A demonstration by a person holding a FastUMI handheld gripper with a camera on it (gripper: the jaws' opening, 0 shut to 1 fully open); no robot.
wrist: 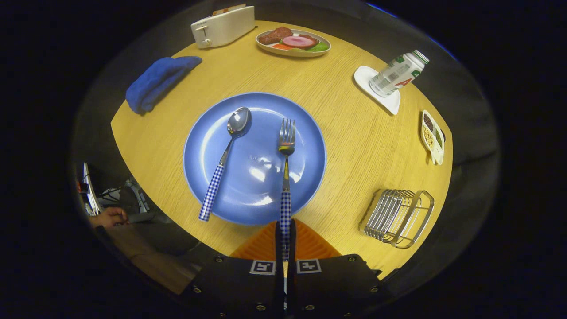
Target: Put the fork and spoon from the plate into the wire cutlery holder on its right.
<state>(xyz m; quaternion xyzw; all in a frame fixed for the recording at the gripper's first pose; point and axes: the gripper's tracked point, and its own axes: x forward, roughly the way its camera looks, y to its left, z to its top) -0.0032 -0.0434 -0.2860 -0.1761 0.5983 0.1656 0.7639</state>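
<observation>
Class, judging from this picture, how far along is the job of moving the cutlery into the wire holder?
Done: nothing; the wire holder looks empty. In hand: the gripper is shut on the fork handle, its tines over the plate. Left: drop the fork in the holder, then the spoon.

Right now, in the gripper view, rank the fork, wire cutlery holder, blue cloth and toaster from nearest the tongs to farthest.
The tongs are shut on the fork handle.
1. Fork: between the tongs, lying on the blue plate.
2. Wire cutlery holder: right of the plate.
3. Blue cloth: beyond the plate, left.
4. Toaster: at the far edge.
</observation>
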